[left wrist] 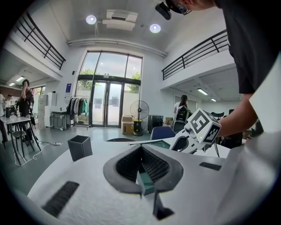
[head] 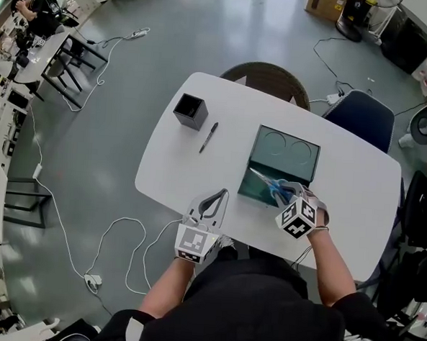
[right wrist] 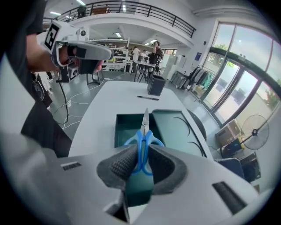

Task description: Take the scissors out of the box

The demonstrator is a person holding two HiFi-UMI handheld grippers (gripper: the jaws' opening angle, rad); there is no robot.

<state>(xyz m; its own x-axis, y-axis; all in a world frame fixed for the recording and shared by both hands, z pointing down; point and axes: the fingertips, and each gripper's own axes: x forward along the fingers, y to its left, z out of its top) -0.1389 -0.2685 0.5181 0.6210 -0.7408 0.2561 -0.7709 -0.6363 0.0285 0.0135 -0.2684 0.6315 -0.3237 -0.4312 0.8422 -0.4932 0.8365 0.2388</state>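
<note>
The white table [head: 177, 171] is showing a broad bare stretch on its left half, with only a black cube holder [head: 190, 111] near the far left corner and a pen [head: 208, 138] lying just inside it, well apart from everything else. The dark green box [head: 254, 192] is sitting right of centre with its lid folded back flat toward the far edge, leaving clear white surface on every side of it and a wider margin toward the table's right end. Two chairs, a brown one [head: 266, 76] and a blue one [head: 361, 114], are standing close against the far edge, while the person is crowding the near edge. The left gripper [head: 221, 195] is hanging over that near edge, beside the box's near left corner, its jaws meeting at the tips with nothing between them. The right gripper [head: 283, 192] is clamping its pads on the blue handles of the scissors [head: 269, 184], holding them over the box's open base. The scissors are lying along the line of the jaws: handles toward the person, closed blades pointing away and to the left, the long axis running diagonally across the base toward the lid's hinge.
</note>
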